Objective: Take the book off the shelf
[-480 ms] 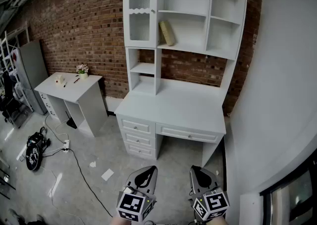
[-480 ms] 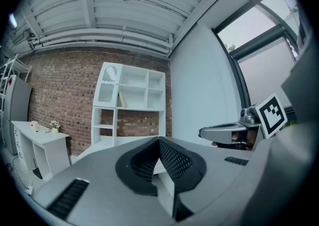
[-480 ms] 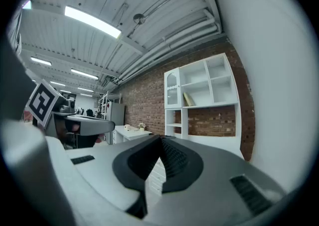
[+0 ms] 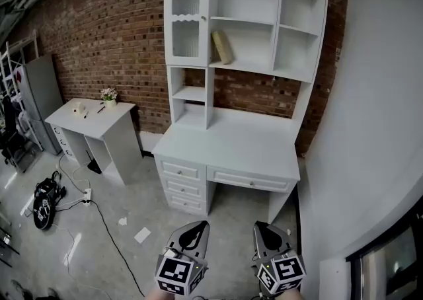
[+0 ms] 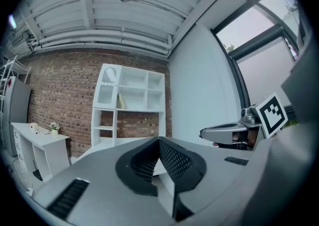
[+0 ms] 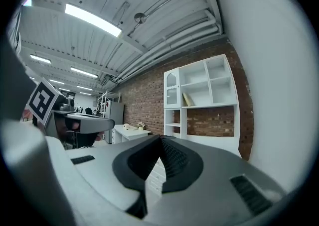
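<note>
A tan book [image 4: 223,47] leans tilted in the middle compartment of the white shelf unit [image 4: 246,67] above the desk. It also shows far off as the book [image 5: 121,101] in the left gripper view and the book [image 6: 188,99] in the right gripper view. My left gripper [image 4: 193,234] and right gripper [image 4: 266,234] hang side by side at the bottom of the head view, well short of the desk. Both are shut with nothing between the jaws. The left gripper [image 5: 158,143] and right gripper [image 6: 160,139] point toward the shelf.
A white desk with drawers [image 4: 228,153] stands under the shelf against a brick wall [image 4: 106,34]. A smaller white table [image 4: 89,117] with a flower pot stands to the left. Cables and a dark bag [image 4: 45,203] lie on the grey floor. A white wall [image 4: 377,127] bounds the right side.
The view has shifted very slightly; the shelf unit sits a touch lower and left in the head view. Both grippers stay where they were, shut.
</note>
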Motion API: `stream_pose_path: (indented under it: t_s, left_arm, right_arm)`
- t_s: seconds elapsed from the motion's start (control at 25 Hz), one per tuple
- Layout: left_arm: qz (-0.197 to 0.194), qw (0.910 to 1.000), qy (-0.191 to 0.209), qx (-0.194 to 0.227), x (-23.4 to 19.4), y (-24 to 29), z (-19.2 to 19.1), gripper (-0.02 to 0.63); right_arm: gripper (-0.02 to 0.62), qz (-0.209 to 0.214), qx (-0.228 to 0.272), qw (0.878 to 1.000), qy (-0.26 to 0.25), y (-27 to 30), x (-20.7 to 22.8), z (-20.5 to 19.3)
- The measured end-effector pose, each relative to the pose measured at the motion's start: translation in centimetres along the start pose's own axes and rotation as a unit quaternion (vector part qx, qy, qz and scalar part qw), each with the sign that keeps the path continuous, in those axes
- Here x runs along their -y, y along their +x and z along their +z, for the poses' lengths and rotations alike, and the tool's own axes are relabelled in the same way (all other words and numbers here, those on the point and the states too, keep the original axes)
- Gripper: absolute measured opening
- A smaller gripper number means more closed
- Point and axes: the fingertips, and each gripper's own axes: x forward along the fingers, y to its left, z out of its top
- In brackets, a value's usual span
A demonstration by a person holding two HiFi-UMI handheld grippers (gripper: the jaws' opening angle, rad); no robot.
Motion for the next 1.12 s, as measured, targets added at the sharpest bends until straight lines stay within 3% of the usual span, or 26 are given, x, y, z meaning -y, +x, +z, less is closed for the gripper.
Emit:
stream_pose_path:
  t_s: [0.36,0.8,1.12]
  left_arm:
    - [-0.003,1.0000,-0.001,-0.005,-2.2,-0.1,-0.6,0.012]
    - [0.018,0.9993,-0.014,-0.031,-10.8,-2.1,-2.8,0.012]
    - [0.025,0.9983,-0.026,-0.045,-14.4,1.8,-4.6,0.012]
  right_arm:
    - [0.006,-0.017,-0.010,1.000,0.003,1.5,-1.2,-0.5]
    - [0.006,-0.034,-0.026,0.999,0.011,7.5,-5.4,-1.6]
    - [0.006,-0.027,-0.039,0.999,0.008,13.6,-4.2,-2.8]
